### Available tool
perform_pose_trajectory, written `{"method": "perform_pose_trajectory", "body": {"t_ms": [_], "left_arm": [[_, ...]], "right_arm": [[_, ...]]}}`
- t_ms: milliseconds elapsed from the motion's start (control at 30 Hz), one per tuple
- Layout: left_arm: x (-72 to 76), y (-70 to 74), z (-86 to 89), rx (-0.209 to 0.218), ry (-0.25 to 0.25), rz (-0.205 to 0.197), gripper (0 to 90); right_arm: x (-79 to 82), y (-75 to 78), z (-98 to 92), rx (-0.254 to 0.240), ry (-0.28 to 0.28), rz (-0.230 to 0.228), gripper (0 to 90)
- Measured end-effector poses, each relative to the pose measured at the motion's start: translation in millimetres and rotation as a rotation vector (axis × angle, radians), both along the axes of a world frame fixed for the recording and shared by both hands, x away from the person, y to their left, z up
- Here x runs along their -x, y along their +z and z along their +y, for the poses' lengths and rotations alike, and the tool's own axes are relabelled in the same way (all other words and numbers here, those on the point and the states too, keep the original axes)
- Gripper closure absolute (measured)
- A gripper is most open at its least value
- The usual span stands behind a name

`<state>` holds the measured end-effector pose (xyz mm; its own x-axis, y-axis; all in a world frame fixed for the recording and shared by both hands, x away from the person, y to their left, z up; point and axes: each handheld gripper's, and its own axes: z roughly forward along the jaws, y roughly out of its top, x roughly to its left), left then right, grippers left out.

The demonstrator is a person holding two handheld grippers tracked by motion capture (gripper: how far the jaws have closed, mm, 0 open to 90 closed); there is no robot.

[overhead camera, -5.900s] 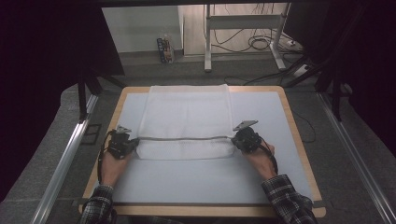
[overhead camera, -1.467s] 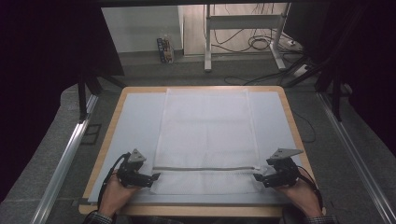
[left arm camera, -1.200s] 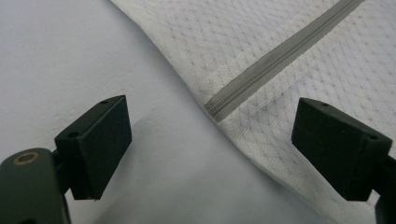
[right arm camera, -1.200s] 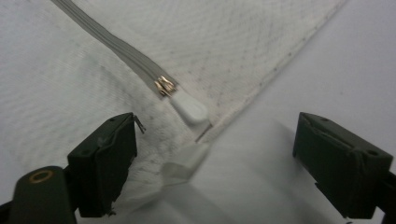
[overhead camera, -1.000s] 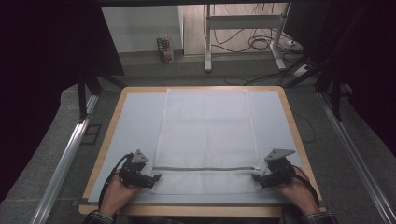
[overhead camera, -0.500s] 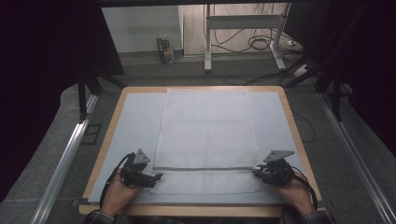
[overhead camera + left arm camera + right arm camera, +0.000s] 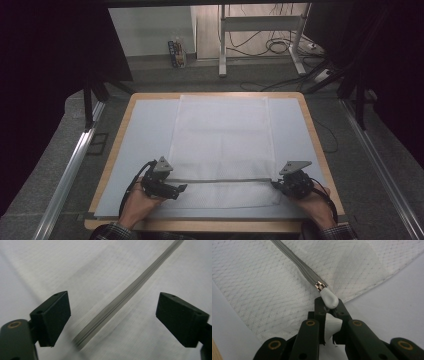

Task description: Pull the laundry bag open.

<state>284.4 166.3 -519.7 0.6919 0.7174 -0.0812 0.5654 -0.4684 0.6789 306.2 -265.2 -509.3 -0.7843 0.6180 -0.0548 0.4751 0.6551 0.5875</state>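
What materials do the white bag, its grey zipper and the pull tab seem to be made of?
White bag: apparently a thin, matte synthetic mesh; a fine open net weave shows in the right gripper view.
Grey zipper: woven fabric tape, ribbed along its length; the slider looks like shiny metal.
Pull tab: smooth, rounded, off-white, probably rubber or soft plastic, clamped in the right gripper.

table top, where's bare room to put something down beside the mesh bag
Bare blue mat runs left of the mesh bag, and a narrower strip lies right of it, up to the wooden rim. The near edge is crowded: left gripper and right gripper at the zipper.
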Motion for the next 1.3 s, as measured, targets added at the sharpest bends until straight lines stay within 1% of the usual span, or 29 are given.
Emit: {"method": "perform_pose_trajectory", "body": {"t_ms": [33,100,200,267,333,367,500,600,633,700,833,867,1000,1100,1133,1200,1233,1300], "left_arm": [[-1.7,1.5,-3.9,0.015,-0.008,0.004,10.3],[-4.9,4.7,-14.2,0.042,-0.045,0.006,7.4],[-8.2,6.5,-28.2,0.063,-0.076,0.018,6.9],[-11.4,6.9,-40.8,0.053,-0.100,0.016,7.9],[-14.3,7.5,-51.0,0.048,-0.117,0.011,8.1],[-16.1,7.8,-57.2,0.050,-0.122,0.006,8.4],[-25.5,10.5,-80.5,0.036,-0.167,-0.023,8.4],[-31.2,12.2,-93.5,0.039,-0.192,-0.037,8.4],[-33.5,12.9,-97.6,0.034,-0.204,-0.041,8.5],[-37.4,14.5,-107.8,0.039,-0.218,-0.056,8.4],[-44.2,16.2,-124.5,0.062,-0.243,-0.058,8.5],[-45.9,16.2,-129.3,0.074,-0.249,-0.053,8.7],[-53.8,15.6,-148.5,0.097,-0.279,-0.026,8.7],[-58.7,15.2,-163.4,0.110,-0.298,-0.020,8.7],[-60.0,15.4,-168.2,0.113,-0.306,-0.018,8.7],[-62.3,15.6,-177.5,0.107,-0.321,-0.026,8.7],[-63.1,15.2,-182.9,0.113,-0.322,-0.029,8.7],[-66.0,14.6,-194.8,0.099,-0.340,-0.037,8.7]], "right_arm": [[0.2,0.2,0.2,0.006,0.008,-0.007,83.7],[1.3,0.8,1.4,0.016,0.011,-0.017,83.8],[3.2,2.5,2.4,0.023,0.018,-0.041,84.0],[3.4,3.7,1.8,0.014,0.017,-0.045,84.0],[3.1,3.7,1.4,0.010,0.015,-0.039,84.1],[2.9,3.7,1.1,0.009,0.016,-0.038,84.0],[2.5,4.3,0.0,-0.003,0.012,-0.030,84.0],[2.1,4.5,-0.8,-0.012,0.006,-0.018,83.9],[2.0,4.6,-1.0,-0.013,0.007,-0.020,83.8],[2.1,4.7,-1.0,-0.012,0.006,-0.019,83.8],[2.3,4.5,-0.6,-0.006,0.008,-0.026,83.6],[2.3,4.6,-0.8,-0.006,0.009,-0.025,83.5],[2.1,5.0,-1.1,-0.014,0.002,-0.019,83.2],[1.7,5.3,-1.8,-0.019,0.004,-0.017,83.3],[1.6,5.4,-2.0,-0.022,0.004,-0.017,83.3],[1.5,5.5,-2.3,-0.027,0.001,-0.015,83.3],[1.6,5.5,-2.4,-0.029,-0.001,-0.013,83.3],[1.5,5.6,-2.6,-0.032,0.000,-0.011,82.9]]}}
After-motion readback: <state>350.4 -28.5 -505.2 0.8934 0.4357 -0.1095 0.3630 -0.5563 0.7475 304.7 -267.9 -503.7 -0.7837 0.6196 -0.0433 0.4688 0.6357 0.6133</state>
